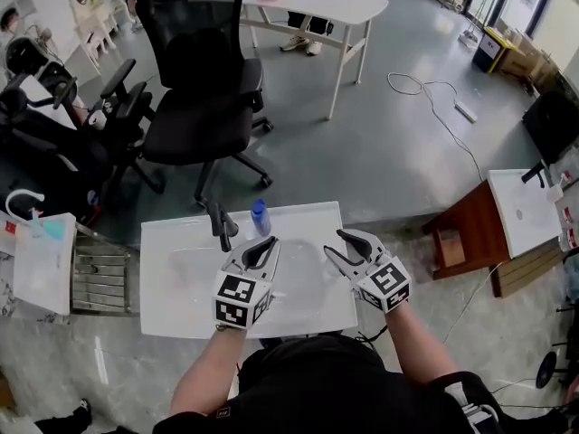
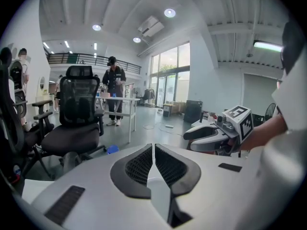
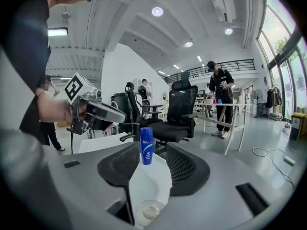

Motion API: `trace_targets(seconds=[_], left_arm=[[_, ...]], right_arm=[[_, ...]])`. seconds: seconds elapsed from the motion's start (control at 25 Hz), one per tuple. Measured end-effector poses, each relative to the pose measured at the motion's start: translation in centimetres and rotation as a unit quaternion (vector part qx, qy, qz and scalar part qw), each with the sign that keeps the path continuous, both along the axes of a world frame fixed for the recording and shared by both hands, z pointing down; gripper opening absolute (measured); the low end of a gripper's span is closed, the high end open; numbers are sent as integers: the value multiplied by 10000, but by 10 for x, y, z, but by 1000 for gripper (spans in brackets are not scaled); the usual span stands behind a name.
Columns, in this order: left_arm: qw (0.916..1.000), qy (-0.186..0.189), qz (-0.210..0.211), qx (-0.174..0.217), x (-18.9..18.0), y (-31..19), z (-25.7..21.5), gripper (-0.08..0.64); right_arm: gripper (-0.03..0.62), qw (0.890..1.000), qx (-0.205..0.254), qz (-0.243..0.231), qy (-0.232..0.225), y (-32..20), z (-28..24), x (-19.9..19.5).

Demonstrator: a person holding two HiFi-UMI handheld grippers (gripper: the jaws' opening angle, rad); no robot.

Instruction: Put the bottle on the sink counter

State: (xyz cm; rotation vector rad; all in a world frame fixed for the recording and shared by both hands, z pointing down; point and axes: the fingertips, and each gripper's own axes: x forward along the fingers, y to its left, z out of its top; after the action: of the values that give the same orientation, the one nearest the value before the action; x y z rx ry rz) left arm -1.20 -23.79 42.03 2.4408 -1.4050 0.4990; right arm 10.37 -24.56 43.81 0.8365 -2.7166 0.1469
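The left gripper (image 2: pixel 153 146) has its jaws closed almost tip to tip, with nothing between them. Beyond stands a black office chair (image 2: pixel 76 114). Behind the chair a person (image 2: pixel 113 87) stands at a white table (image 2: pixel 122 101). Right of the chair hangs the right gripper (image 2: pixel 188 140).

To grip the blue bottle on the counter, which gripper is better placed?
Probably right: the right gripper has its jaws apart, and in its own view the bottle stands straight ahead, in line with the gap. The left gripper has its jaws together.

Open-plan office: swivel chair (image 1: pixel 194 107), table (image 1: pixel 317 3)
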Motion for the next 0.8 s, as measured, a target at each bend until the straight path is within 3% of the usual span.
trace_targets(seconds=[0.48, 0.8], left_arm=[[9978, 226, -335, 521, -41, 9, -63, 21], [9949, 108, -451, 891, -63, 14, -96, 21]], right_arm=[[37, 9974, 427, 99, -563, 11, -87, -7], [15, 9915, 756, -88, -1053, 23, -142, -12]])
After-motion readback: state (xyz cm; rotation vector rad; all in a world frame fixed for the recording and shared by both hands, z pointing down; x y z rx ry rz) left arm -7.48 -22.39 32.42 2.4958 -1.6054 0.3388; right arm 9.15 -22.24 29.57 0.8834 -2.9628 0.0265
